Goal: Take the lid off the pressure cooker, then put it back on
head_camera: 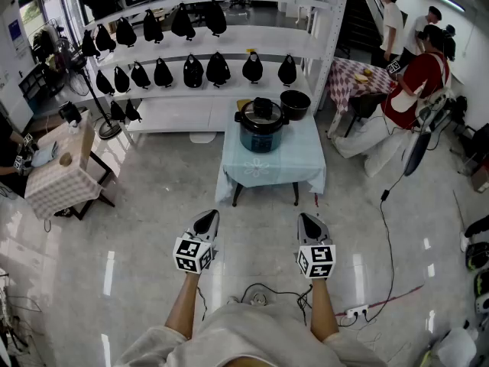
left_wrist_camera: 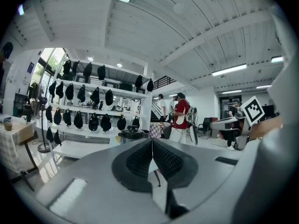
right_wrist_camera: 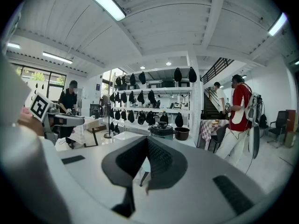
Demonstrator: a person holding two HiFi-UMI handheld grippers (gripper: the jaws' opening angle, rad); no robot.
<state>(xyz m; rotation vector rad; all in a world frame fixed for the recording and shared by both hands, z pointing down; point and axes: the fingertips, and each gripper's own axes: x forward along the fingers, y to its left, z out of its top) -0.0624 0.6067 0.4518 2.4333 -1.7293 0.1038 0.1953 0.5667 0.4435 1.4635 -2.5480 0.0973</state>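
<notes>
My left tongs [head_camera: 208, 217] and right tongs [head_camera: 307, 219] are both pressed fully together on nothing, side by side, aimed ahead over the glossy grey floor [head_camera: 145, 205]. Well beyond them, the dark round pressure cooker [head_camera: 261, 132] stands upright on the counter draped in pale blue cloth [head_camera: 263, 173], its black lid [head_camera: 261, 111] seated on top, knob up. A black bowl-shaped pot [head_camera: 295, 103] sits just beside it.

Head view looks down; 2 gripper views face far cooker [head_camera: 261, 126].
</notes>
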